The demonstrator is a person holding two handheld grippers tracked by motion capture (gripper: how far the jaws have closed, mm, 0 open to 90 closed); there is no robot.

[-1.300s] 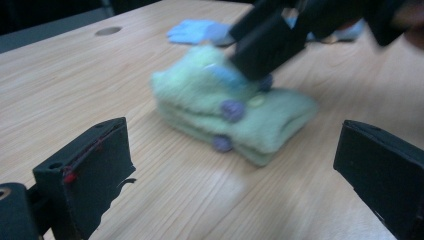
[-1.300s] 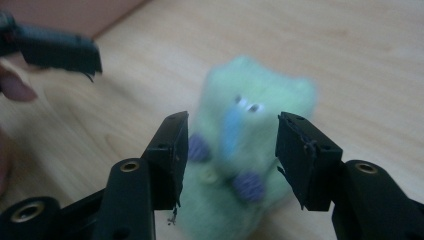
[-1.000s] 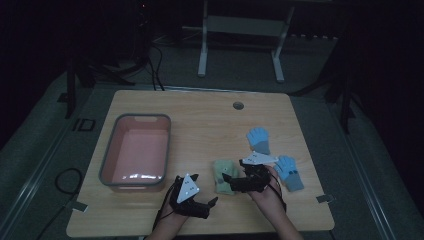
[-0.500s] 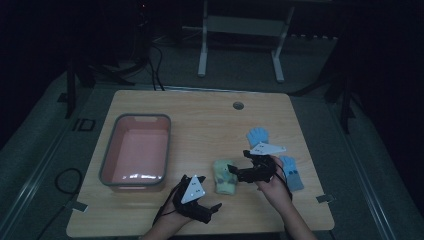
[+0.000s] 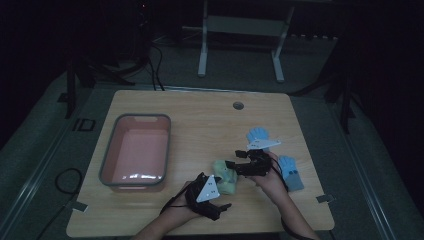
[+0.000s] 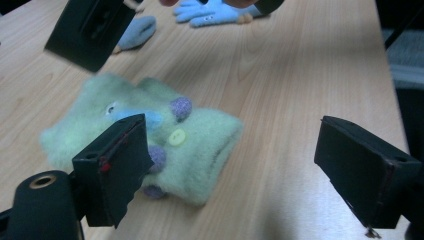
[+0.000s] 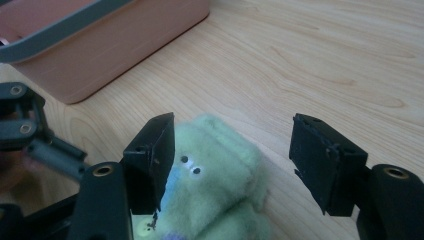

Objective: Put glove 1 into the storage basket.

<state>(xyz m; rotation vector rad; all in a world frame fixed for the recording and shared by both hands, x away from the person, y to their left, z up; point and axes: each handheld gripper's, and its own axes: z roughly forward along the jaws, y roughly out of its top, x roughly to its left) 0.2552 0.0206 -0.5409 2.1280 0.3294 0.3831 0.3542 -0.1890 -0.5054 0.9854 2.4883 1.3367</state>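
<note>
A fuzzy green mitten with buttons and small eyes lies on the wooden table near the front middle. My left gripper reaches it from the front left. Its jaws have just been closing and stand open, with the mitten's edge between them, by the left jaw. My right gripper comes in from the right. Its jaws have also been closing and straddle the mitten's end without pinching it.
A pink bin with a grey rim stands left of the mitten, its wall showing ahead of the right gripper. Two blue gloves lie at the right. A round hole sits near the table's far edge.
The left gripper has slid right, closer to the green mitten. The right gripper has shifted a little away from the front edge and reaches over the mitten's far side.
</note>
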